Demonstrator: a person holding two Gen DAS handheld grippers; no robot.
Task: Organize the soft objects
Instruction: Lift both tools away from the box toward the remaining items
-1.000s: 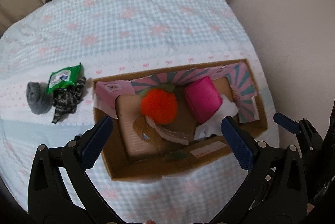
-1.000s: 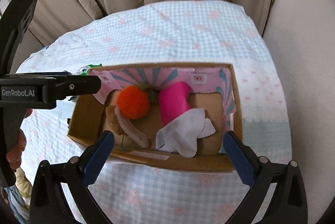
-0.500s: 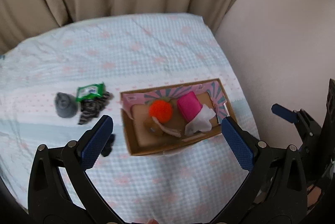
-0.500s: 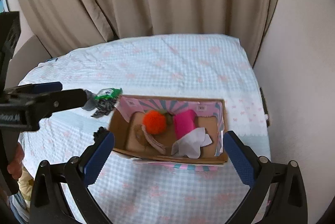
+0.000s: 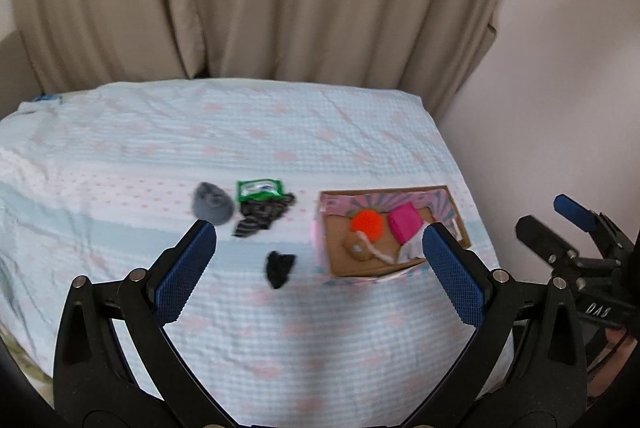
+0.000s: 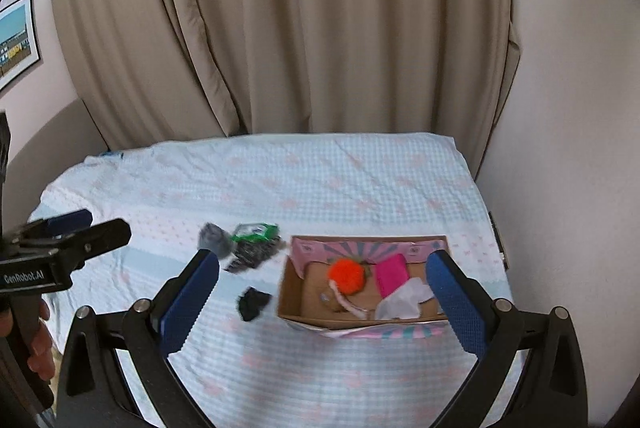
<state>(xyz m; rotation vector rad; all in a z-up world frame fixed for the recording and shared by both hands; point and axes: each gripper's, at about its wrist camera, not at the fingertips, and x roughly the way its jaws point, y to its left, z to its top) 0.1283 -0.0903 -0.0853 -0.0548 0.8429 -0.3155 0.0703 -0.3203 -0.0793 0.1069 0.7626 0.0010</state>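
A: Nearest first: the left gripper (image 5: 318, 260) is seen spread wide with nothing between its blue pads, held high above the bed (image 5: 280, 328).

B: And the right gripper (image 6: 322, 292) is likewise held wide apart and empty. A height like that is probably chosen so the whole spread can be surveyed before the next pick.

A: Just beyond the fingers, a small black scrap (image 6: 253, 302) is found lying alone on the checked cover, at about nine o'clock from the cardboard box (image 6: 294, 302).

B: The box itself is set toward the bed's three o'clock edge, by the wall. Inside, an orange pom-pom (image 6: 346, 275) is seen at the left, a pink roll (image 6: 392, 275) beside it, a white cloth (image 6: 404, 302) at the near right, and a brownish piece with a pale strip (image 6: 340, 302) at the near left.

A: Farther out, at ten o'clock from the box, three loose items are clustered: a grey lump (image 5: 212, 206), a green packet (image 5: 259, 189) and a dark patterned fabric (image 5: 262, 214), the packet overlapping the fabric.

B: So four things are judged still unsorted, presumably left within easy reach of the left gripper. Beyond it all, only beige curtains (image 6: 300, 20) are seen.
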